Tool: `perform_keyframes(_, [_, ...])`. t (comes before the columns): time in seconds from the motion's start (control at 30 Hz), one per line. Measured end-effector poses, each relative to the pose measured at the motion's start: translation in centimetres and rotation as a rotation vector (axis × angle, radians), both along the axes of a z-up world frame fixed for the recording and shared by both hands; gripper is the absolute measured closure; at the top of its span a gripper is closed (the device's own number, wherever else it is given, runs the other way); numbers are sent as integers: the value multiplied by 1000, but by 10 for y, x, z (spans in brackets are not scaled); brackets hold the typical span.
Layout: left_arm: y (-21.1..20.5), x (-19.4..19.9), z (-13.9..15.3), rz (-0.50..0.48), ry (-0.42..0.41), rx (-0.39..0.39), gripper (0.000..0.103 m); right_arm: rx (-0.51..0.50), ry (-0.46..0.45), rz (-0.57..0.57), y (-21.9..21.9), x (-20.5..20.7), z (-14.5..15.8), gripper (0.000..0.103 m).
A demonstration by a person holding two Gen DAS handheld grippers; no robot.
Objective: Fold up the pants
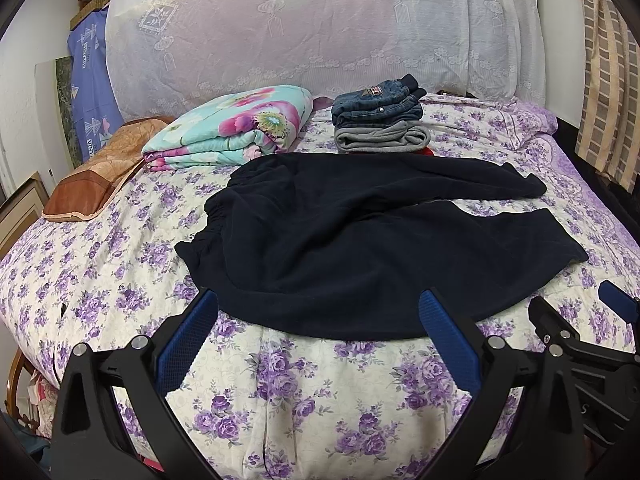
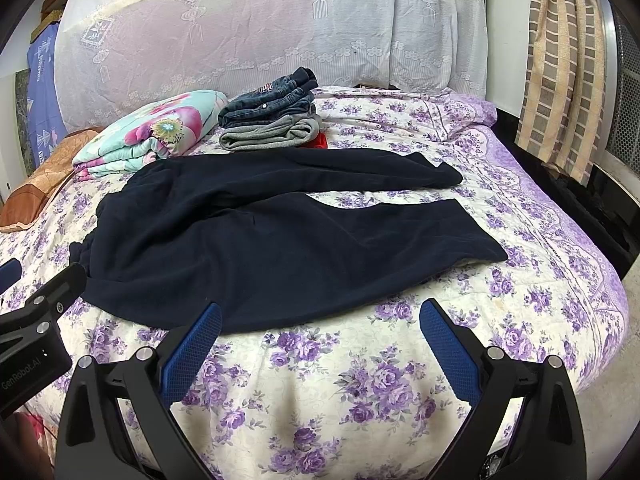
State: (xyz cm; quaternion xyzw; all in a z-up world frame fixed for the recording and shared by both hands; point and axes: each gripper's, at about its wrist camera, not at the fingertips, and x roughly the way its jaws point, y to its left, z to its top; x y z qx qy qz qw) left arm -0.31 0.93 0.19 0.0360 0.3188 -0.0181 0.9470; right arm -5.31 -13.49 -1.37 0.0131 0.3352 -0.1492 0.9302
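Dark navy pants [image 1: 360, 236] [image 2: 280, 232] lie spread flat on the floral bedspread [image 1: 304, 400], waistband to the left, both legs pointing right with a gap between them. My left gripper [image 1: 318, 300] hovers open over the near hem of the pants, nothing between its blue pads. My right gripper [image 2: 320, 312] is open too, just short of the near edge of the pants. Each gripper shows at the edge of the other's view: the right gripper [image 1: 616, 304] and the left gripper [image 2: 44, 292].
A stack of folded jeans and grey clothes [image 1: 380, 124] sits behind the pants. A folded flowered blanket [image 1: 236, 128] and a brown pillow [image 1: 96, 176] lie at the back left. A lace-covered headboard [image 1: 320, 32] stands behind; the bed's right edge [image 2: 600, 248] drops off.
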Motion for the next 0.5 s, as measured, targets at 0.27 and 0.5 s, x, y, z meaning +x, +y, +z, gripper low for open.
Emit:
perform_keyframes(0.27, [0, 0, 0, 0, 0, 0, 5, 0, 0, 0, 0, 0, 0, 3])
perform_keyframes(0.5, [0, 0, 0, 0, 0, -1, 5, 0, 0, 0, 0, 0, 0, 3])
